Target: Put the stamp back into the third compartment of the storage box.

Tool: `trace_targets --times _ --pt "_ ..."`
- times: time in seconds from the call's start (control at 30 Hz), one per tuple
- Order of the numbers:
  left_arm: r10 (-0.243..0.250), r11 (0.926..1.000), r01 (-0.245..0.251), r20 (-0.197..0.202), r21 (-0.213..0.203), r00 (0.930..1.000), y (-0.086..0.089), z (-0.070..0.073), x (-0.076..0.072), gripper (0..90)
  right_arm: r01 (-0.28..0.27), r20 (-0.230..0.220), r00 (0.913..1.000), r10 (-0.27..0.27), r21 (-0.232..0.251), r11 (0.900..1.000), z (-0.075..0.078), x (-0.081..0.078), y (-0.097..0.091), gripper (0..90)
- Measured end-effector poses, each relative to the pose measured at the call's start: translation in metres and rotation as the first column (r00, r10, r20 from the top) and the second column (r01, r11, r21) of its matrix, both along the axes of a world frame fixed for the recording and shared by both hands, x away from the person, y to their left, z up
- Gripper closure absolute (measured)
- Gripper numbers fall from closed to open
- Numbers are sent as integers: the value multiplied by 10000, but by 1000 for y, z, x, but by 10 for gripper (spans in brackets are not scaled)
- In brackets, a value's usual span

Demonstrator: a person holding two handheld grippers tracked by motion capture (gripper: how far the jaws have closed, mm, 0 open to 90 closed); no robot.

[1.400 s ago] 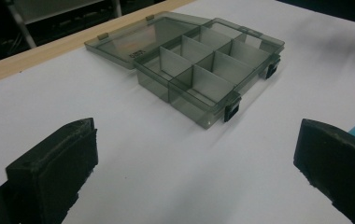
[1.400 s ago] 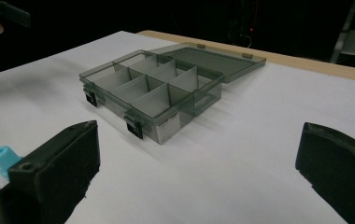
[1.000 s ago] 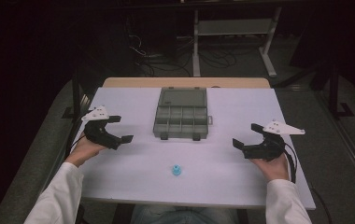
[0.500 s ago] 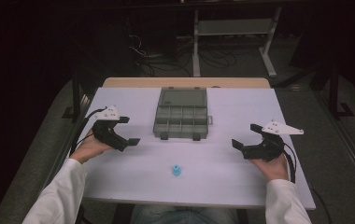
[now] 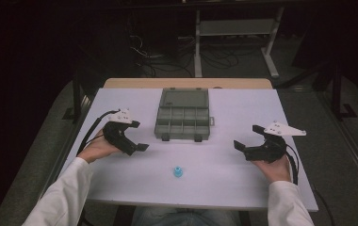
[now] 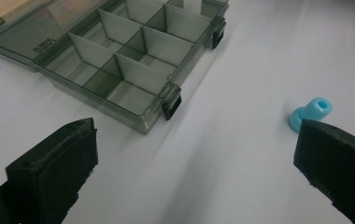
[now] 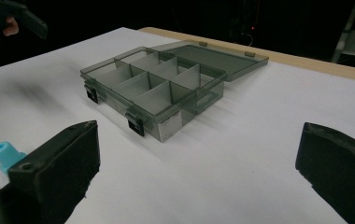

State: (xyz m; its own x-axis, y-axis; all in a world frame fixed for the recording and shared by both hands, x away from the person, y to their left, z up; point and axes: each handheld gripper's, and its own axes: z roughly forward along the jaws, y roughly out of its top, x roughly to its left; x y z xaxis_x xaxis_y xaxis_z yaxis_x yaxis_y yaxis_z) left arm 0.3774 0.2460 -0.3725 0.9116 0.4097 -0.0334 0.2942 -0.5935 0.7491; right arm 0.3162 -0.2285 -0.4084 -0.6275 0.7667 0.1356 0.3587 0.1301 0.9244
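We hold our left gripper [image 5: 132,136] low over the table's left side, its jaws spread wide and angled inward toward the middle. Our right gripper [image 5: 254,138] hovers at the right side, jaws likewise wide apart, pointing left. Both forearms in white sleeves come in from the near edge.

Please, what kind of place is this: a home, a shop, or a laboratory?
Probably a laboratory or recording workspace. A white table stands in a dark room, cables lie on the floor behind it beside a metal stand, and a person holds the left gripper and the right gripper.
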Motion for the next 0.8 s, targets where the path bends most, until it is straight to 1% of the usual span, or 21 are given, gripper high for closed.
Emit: trace_targets --times 0.07,0.13,0.2,0.23,0.27,0.4,0.47,0.5,0.53,0.63,0.67,0.8 --pt "-132 9999 132 4 64 9999 -2 1 1 0 -4 4 10000 4 -13 10000 0 0 0 0" --pt "-183 9998 183 -6 26 9998 -5 2 1 0 6 1 10000 -6 -7 10000 0 0 0 0" --pt "-258 9996 257 34 120 9997 -7 3 1 0 -1 5 10000 1 -17 10000 0 0 0 0" --pt "-273 9996 273 -5 41 9996 -9 2 1 0 0 5 10000 0 -24 10000 0 0 0 0" --pt "-344 9993 344 22 128 9994 -10 3 1 0 5 1 10000 -5 -25 10000 0 0 0 0" --pt "-549 9982 549 -6 225 9985 -18 3 1 0 10 3 10000 -10 -20 10000 0 0 0 0" --pt "-656 9975 657 -53 261 9978 -21 3 1 0 -2 6 10000 2 -19 10000 0 0 0 0" --pt "-635 9978 638 -137 201 9979 -23 2 1 0 -11 -1 10000 11 -17 10000 0 0 0 0" --pt "-729 9969 731 -82 298 9973 -24 2 2 0 -2 3 10000 2 -12 10000 0 0 0 0" --pt "-760 9967 766 -214 282 9969 -28 0 3 0 7 -1 10000 -7 50 10000 0 0 -1 0" --pt "-847 9957 854 -199 366 9962 -30 0 3 0 13 1 10000 -13 59 10000 0 0 -1 0" --pt "-1027 9941 1035 -258 328 9944 -36 0 2 0 38 26 10000 -39 93 9999 0 0 -2 0"
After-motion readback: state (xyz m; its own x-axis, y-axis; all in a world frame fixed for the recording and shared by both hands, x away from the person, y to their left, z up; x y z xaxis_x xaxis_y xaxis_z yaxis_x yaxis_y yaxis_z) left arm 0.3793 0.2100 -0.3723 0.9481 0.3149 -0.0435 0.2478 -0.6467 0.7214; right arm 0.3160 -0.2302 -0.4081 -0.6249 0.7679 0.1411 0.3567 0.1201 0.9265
